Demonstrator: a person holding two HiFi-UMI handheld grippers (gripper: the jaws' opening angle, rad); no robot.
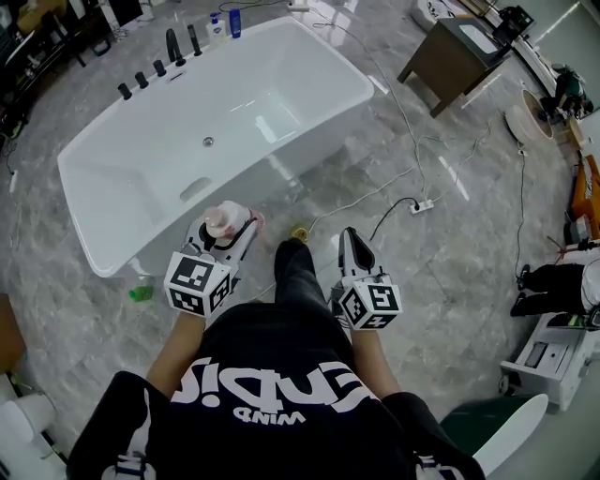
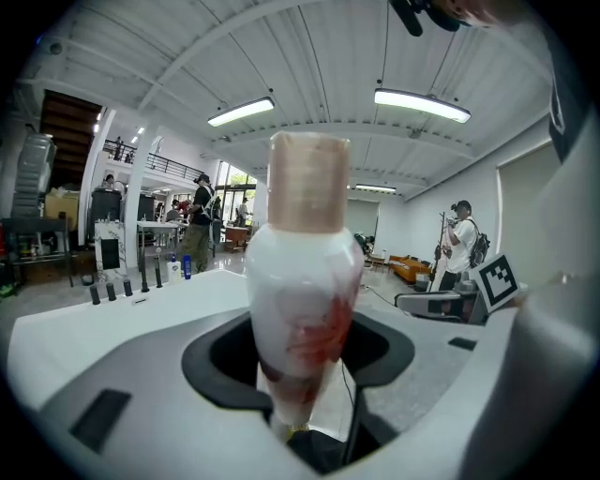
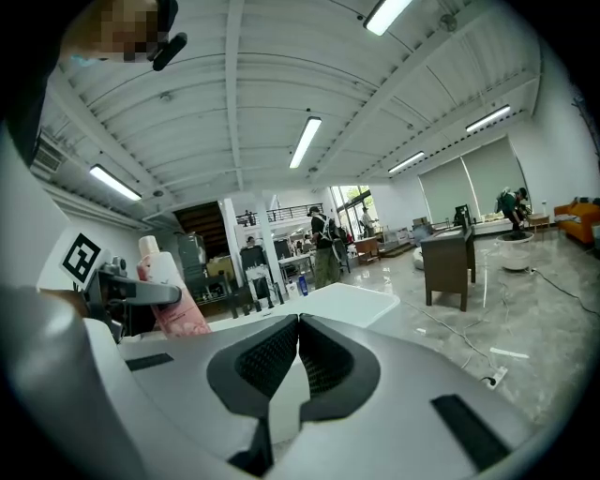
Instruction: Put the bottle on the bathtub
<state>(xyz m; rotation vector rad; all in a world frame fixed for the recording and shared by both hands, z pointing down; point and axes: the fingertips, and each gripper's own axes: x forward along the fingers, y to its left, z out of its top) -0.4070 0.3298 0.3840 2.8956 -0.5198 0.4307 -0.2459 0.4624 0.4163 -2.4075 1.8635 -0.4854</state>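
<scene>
A white bottle (image 1: 223, 220) with pink print and a beige cap stands upright between the jaws of my left gripper (image 1: 228, 230), which is shut on it. In the left gripper view the bottle (image 2: 305, 300) fills the middle, pinched low on its body by the black pads. This gripper hovers just short of the near rim of the white bathtub (image 1: 291, 80), over the floor. My right gripper (image 1: 349, 239) is shut with nothing in it, its ribbed pads (image 3: 272, 352) pressed together. From the right gripper view the bottle (image 3: 169, 295) shows at the left and the bathtub (image 3: 347, 300) ahead.
Black taps (image 1: 155, 70) and a blue bottle (image 1: 234, 23) stand along the tub's far rim. A green object (image 1: 141, 292) lies on the floor by the tub's near corner. Cables and a power strip (image 1: 422, 206) cross the marble floor at right; a wooden cabinet (image 1: 450, 56) stands beyond.
</scene>
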